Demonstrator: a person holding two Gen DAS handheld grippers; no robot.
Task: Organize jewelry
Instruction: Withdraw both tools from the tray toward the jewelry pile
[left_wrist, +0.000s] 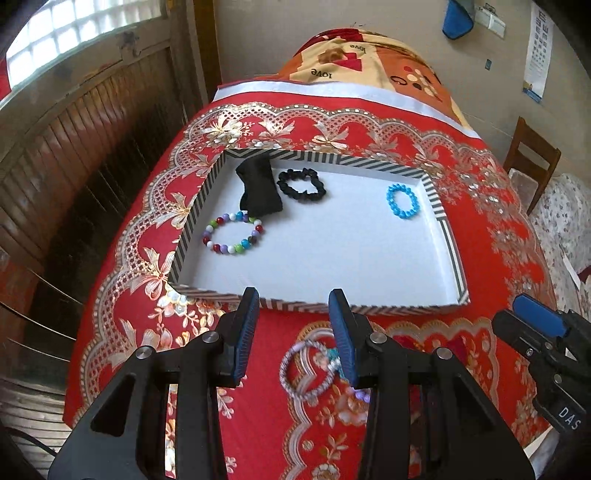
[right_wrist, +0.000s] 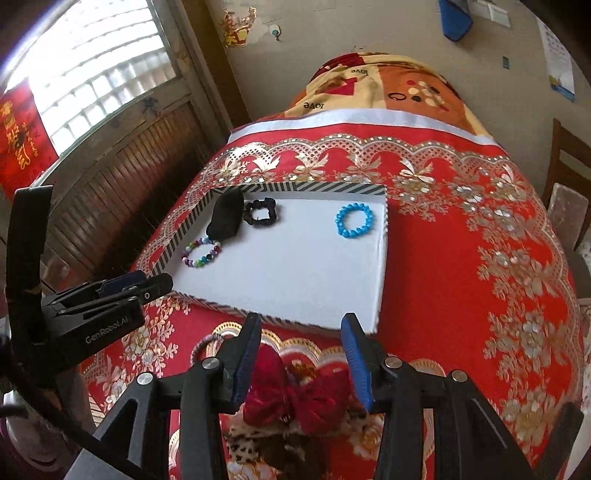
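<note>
White-floored tray (left_wrist: 332, 251) mid-frame holds three bracelets; left gripper (left_wrist: 295, 332) and right gripper (right_wrist: 303, 354), both parted, hold nothing.

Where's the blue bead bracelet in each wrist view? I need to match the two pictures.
Left wrist view: blue bead bracelet lies in the far right part of the striped tray, upper right of centre.
Right wrist view: the same bracelet lies near the tray's far right corner, just above the picture's centre.
Shared landmark: the black scrunchie, left of the bracelet in both views.
</note>
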